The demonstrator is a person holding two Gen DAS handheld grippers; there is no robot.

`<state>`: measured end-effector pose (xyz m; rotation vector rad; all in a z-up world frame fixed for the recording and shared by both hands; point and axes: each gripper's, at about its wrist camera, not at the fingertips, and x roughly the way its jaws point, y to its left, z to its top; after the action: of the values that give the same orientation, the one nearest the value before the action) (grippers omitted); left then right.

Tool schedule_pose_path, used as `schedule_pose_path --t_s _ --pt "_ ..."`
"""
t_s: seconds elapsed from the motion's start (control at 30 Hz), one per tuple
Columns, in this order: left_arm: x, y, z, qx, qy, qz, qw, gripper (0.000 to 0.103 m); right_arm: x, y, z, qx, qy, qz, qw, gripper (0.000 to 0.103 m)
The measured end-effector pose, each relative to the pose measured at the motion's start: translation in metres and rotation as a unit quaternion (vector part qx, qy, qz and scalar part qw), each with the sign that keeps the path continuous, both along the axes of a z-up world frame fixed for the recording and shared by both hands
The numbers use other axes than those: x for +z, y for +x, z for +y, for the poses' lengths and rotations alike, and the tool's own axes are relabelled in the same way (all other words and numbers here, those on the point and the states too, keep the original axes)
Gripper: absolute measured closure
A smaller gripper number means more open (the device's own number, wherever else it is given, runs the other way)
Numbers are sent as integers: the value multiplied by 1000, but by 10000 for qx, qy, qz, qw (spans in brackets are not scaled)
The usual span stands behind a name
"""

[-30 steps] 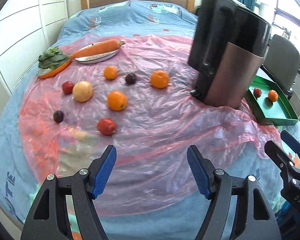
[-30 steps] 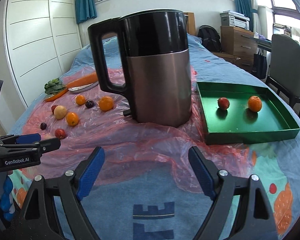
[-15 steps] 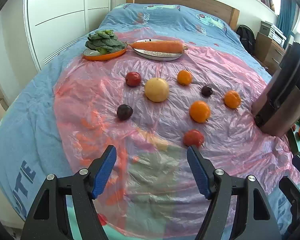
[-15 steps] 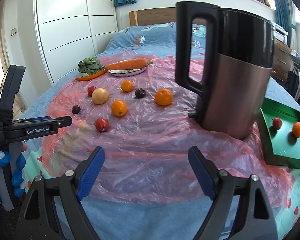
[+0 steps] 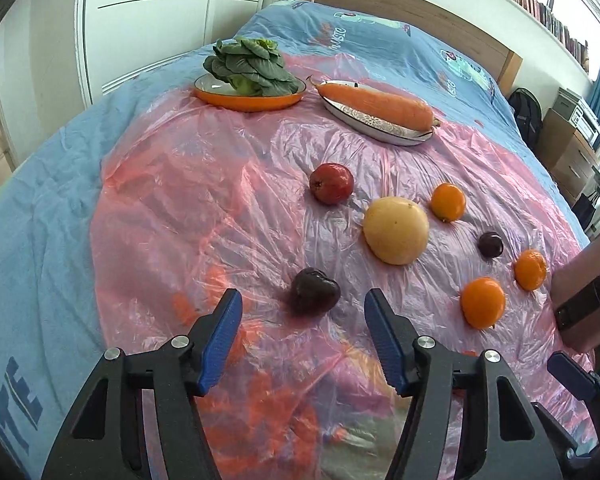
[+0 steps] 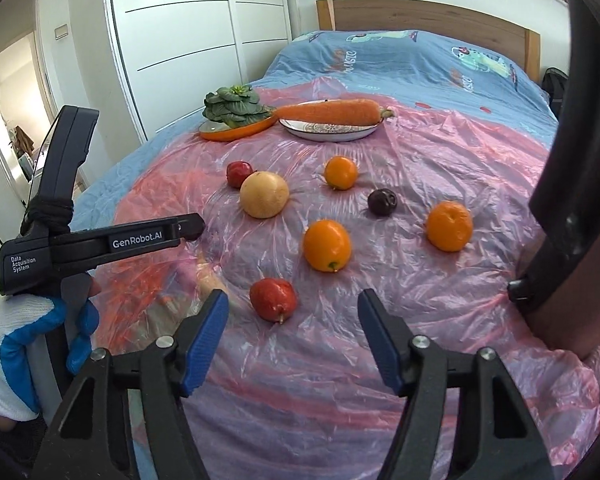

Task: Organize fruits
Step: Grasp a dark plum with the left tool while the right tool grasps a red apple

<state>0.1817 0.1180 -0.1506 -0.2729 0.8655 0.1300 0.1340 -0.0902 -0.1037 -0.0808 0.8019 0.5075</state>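
Several fruits lie on the pink plastic sheet [image 5: 180,200] over the bed. My left gripper [image 5: 302,300] is open and its jaws are closing. A dark plum [image 5: 314,296] sits between its blue fingertips, which are not touching it. Beyond lie a red fruit [image 5: 331,188], a big yellow fruit [image 5: 396,230], three oranges and a second plum [image 5: 491,245]. My right gripper [image 6: 293,300] is open, with a red fruit [image 6: 274,300] just at its fingertips and an orange [image 6: 327,245] behind. The left gripper [image 6: 192,228] shows at the left of the right wrist view, held by a gloved hand [image 6: 16,344].
A tall black and copper kettle [image 6: 560,240] stands close on the right. At the far end are greens on an orange plate [image 6: 236,128] and a carrot on a white plate [image 6: 328,130]. White wardrobe doors line the left side of the bed.
Both views have swung left, away from the kettle and the green tray, and come down closer to the fruit. Both pairs of jaws stand narrower than before.
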Motion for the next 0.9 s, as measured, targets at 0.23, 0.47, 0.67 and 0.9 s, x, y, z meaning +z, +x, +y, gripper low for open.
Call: schedule_pose_path --t_s 0.23,0.47,0.67,0.9 --pt "-11 14 0 -177 -53 26 9998 52 -21 19 16 229 -36 210 9995 9" --pt "-16 17 0 -425 -47 56 9991 58 -37 27 23 305 39 363 9989 28" --pt "-16 17 2 -565 -54 55 9984 71 -42 29 29 405 -6 399 9984 41" --pt "-17 16 -1 -657 92 32 9978 79 -46 29 27 395 -3 413 9984 48"
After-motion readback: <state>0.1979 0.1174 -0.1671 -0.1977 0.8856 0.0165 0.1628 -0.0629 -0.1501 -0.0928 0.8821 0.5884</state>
